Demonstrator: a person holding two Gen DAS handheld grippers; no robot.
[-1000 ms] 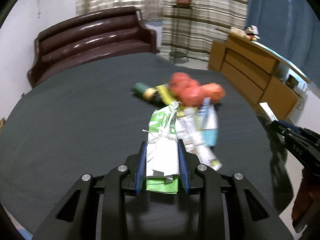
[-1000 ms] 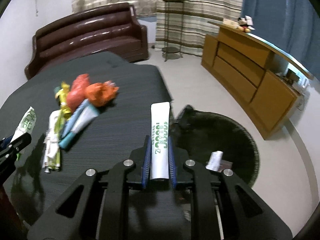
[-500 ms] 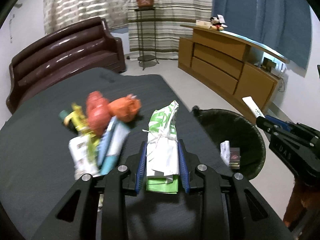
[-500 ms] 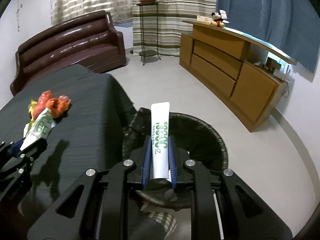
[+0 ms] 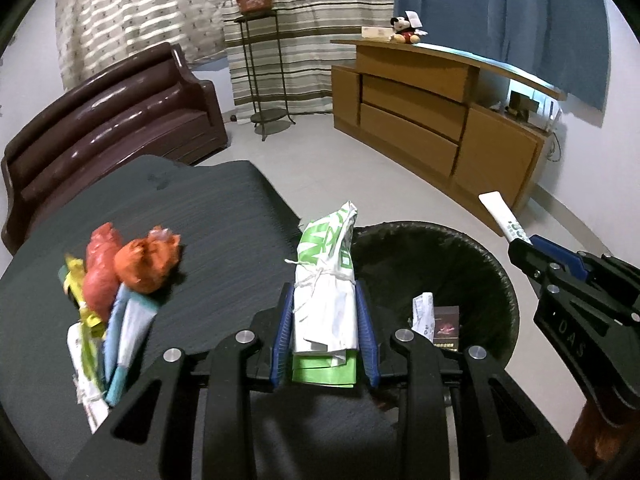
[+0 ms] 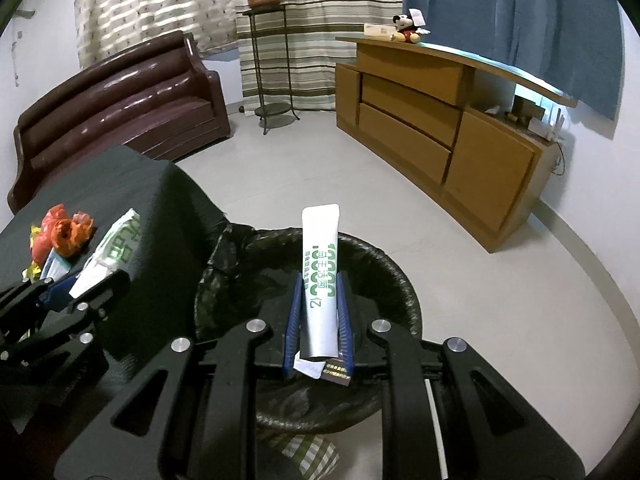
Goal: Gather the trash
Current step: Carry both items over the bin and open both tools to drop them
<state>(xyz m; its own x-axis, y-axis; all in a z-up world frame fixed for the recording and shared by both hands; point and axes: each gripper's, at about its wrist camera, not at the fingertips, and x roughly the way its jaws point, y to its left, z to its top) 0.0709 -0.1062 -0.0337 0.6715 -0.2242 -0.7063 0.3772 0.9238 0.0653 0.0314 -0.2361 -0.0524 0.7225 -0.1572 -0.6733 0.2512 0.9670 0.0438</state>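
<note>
My left gripper (image 5: 325, 316) is shut on a green-and-white paper packet (image 5: 326, 280) at the table's right edge, beside the black-lined trash bin (image 5: 492, 272). My right gripper (image 6: 318, 312) is shut on a white tube with green print (image 6: 320, 276) and holds it over the bin (image 6: 400, 280). The bin holds a white slip (image 5: 423, 314) and a small dark box (image 5: 446, 326). More trash lies on the dark table (image 5: 192, 220): orange crumpled bags (image 5: 146, 260), a pale blue tube (image 5: 130, 328) and yellow wrappers (image 5: 76, 284).
A brown sofa (image 5: 104, 120) stands behind the table. A wooden sideboard (image 5: 440, 120) runs along the right wall with a plant stand (image 5: 260, 60) beside it. Pale floor (image 6: 500, 280) surrounds the bin.
Both grippers have swung right from the table toward the bin. The right gripper with the tube now hangs over the bin; the left with the packet has reached the table's edge.
</note>
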